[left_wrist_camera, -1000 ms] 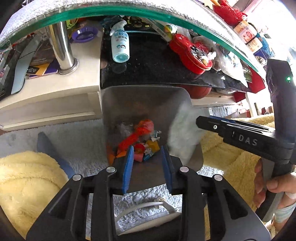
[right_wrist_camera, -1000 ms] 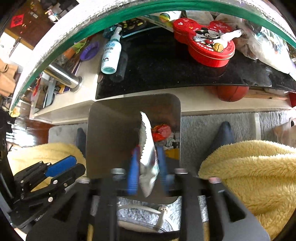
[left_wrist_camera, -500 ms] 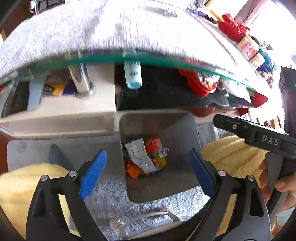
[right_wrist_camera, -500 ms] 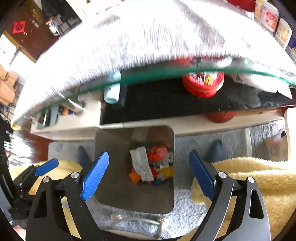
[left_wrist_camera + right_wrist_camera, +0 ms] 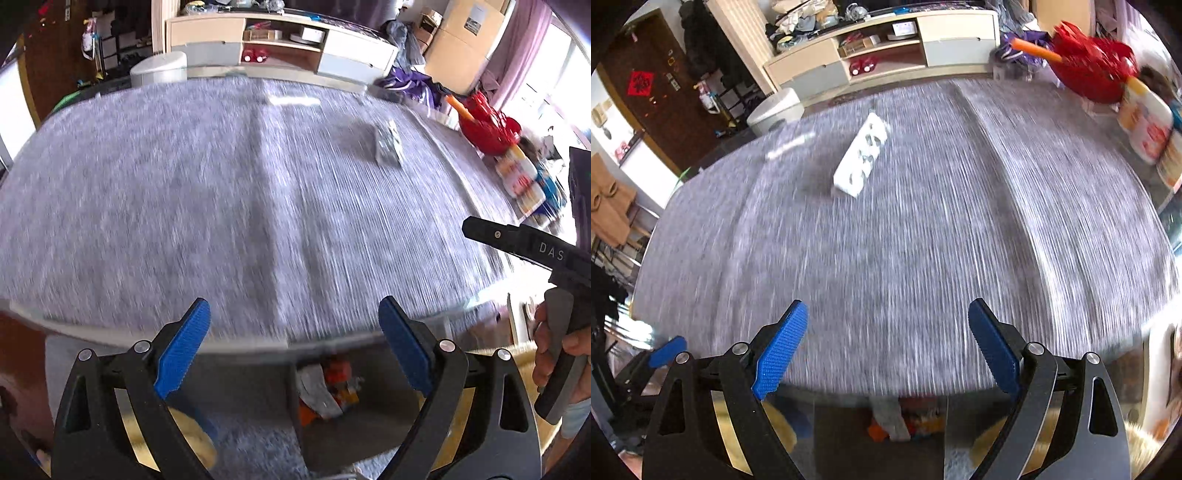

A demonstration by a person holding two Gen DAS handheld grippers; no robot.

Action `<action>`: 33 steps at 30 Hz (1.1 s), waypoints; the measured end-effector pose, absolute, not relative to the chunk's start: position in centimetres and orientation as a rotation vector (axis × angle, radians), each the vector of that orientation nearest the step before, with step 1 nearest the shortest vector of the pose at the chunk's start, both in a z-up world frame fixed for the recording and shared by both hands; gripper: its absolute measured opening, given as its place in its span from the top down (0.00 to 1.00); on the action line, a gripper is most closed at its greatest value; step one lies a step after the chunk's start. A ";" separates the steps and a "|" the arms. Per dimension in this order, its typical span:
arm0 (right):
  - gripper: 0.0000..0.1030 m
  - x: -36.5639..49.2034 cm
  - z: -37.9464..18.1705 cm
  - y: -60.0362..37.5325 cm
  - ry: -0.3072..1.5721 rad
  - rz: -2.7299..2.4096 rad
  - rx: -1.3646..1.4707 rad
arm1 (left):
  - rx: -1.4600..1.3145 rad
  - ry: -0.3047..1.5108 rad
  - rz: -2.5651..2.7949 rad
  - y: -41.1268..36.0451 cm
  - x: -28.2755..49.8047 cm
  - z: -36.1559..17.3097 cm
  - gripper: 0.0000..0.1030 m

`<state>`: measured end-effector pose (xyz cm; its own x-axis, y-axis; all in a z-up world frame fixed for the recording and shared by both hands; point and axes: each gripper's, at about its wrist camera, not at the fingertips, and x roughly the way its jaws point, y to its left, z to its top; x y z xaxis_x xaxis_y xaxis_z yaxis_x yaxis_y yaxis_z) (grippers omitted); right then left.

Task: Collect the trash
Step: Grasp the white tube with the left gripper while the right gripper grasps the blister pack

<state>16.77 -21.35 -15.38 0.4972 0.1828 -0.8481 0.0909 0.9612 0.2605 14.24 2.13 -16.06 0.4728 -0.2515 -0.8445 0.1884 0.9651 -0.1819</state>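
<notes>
My left gripper (image 5: 293, 339) is open and empty, above the near edge of the grey-covered table (image 5: 221, 203). My right gripper (image 5: 886, 339) is open and empty too. The right one also shows at the right of the left wrist view (image 5: 532, 247). Below the table edge stands the metal trash bin (image 5: 369, 435) with a silver wrapper and orange and red scraps (image 5: 325, 387) inside; it also shows in the right wrist view (image 5: 842, 432). A white power strip (image 5: 862, 158) lies on the table; it also shows in the left wrist view (image 5: 387, 146).
A red basket (image 5: 1093, 62) and snack packs (image 5: 1145, 125) sit at the table's right edge. A TV cabinet (image 5: 886, 48) and a white bin (image 5: 775, 110) stand beyond. Yellow fluffy fabric (image 5: 1137, 439) lies beside the trash bin.
Both grippers opened, the silver wrapper dropped from the right gripper into the bin, then both rose from the bin to above the table top. The view is motion-blurred.
</notes>
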 end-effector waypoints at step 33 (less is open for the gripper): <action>0.74 31.6 -18.4 -20.7 1.019 0.053 0.263 | 0.057 0.990 -0.340 -1.8 36.8 -17.1 0.39</action>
<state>31.65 -20.67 -18.39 0.5258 0.1660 -0.8343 0.0785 0.9671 0.2419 36.85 -1.80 -17.12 0.5004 -0.2549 -0.8274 0.3064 0.9460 -0.1061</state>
